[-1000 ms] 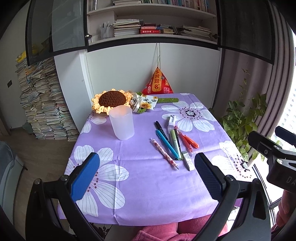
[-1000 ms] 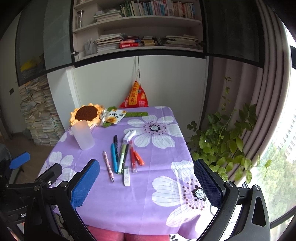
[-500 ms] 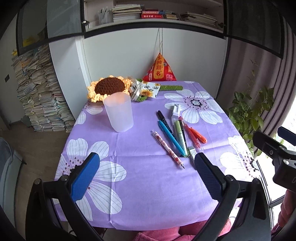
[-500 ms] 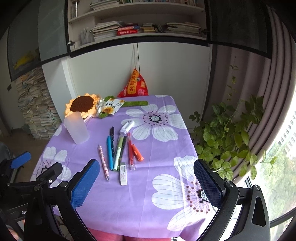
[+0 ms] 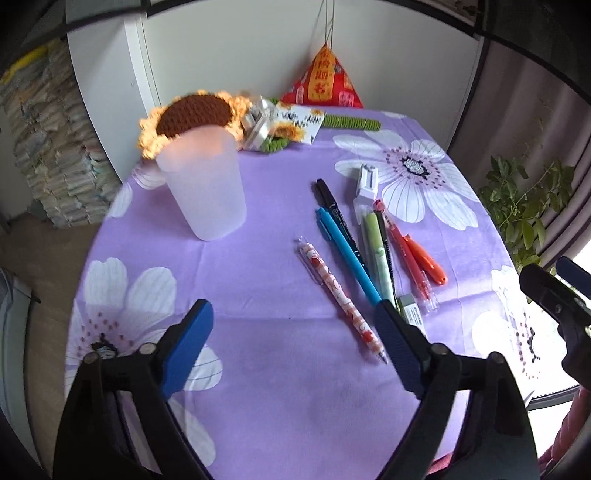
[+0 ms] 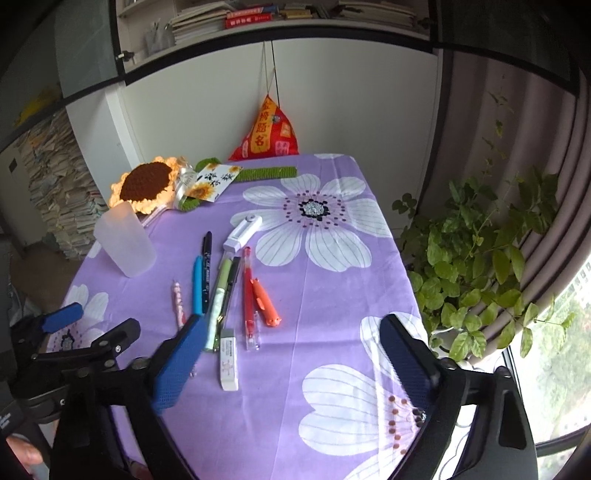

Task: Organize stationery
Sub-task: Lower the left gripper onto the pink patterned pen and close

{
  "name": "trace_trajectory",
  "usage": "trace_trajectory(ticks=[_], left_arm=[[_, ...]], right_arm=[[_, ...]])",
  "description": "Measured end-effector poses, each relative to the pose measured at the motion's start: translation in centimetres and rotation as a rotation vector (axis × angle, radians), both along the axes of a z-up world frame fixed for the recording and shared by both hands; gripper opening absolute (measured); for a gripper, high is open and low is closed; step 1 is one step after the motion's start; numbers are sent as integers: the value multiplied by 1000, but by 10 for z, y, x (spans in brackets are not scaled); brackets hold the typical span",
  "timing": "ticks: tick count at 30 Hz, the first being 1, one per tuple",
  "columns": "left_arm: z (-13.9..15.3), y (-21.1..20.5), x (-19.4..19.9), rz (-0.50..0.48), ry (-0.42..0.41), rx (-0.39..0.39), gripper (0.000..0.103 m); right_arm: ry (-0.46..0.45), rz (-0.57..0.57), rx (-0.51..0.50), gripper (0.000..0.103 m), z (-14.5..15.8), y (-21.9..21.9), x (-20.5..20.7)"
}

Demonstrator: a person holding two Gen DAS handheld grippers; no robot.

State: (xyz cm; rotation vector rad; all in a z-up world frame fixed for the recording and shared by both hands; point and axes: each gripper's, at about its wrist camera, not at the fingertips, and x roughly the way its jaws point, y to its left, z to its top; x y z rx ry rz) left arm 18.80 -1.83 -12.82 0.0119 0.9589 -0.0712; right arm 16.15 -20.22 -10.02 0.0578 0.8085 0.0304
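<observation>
Ahead, a surface under a purple cloth printed with white flowers (image 5: pixel 258 387) fills the corner of a room with white walls, a bookshelf (image 6: pixel 288 14) above and a leafy green plant (image 6: pixel 480 266) by the window. On the cloth, a frosted translucent plastic cup (image 5: pixel 203 184) stands upright; I cannot tell what it contains. Just beside it, apart, lies a row of pens (image 5: pixel 354 251) with a white eraser (image 6: pixel 229 360). My left tongs (image 5: pixel 291 350) and right tongs (image 6: pixel 291 354) have just been closing somewhat, yet both are released, nothing between them.
</observation>
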Motion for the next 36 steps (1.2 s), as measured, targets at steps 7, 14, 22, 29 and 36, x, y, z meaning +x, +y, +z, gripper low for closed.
trace_trajectory(ticks=[7, 14, 22, 29, 36], left_arm=[[-23, 4, 42, 35, 98, -35, 70], [-42, 6, 68, 52, 188, -73, 54], [-51, -8, 84, 44, 225, -48, 37], [-50, -5, 84, 28, 215, -58, 11], [-39, 29, 64, 57, 179, -76, 11]], right_arm=[[59, 31, 6, 72, -14, -2, 31], [100, 12, 16, 72, -22, -6, 52], [108, 24, 20, 72, -24, -4, 62], [109, 10, 17, 72, -22, -6, 61], [105, 99, 27, 72, -17, 14, 57]])
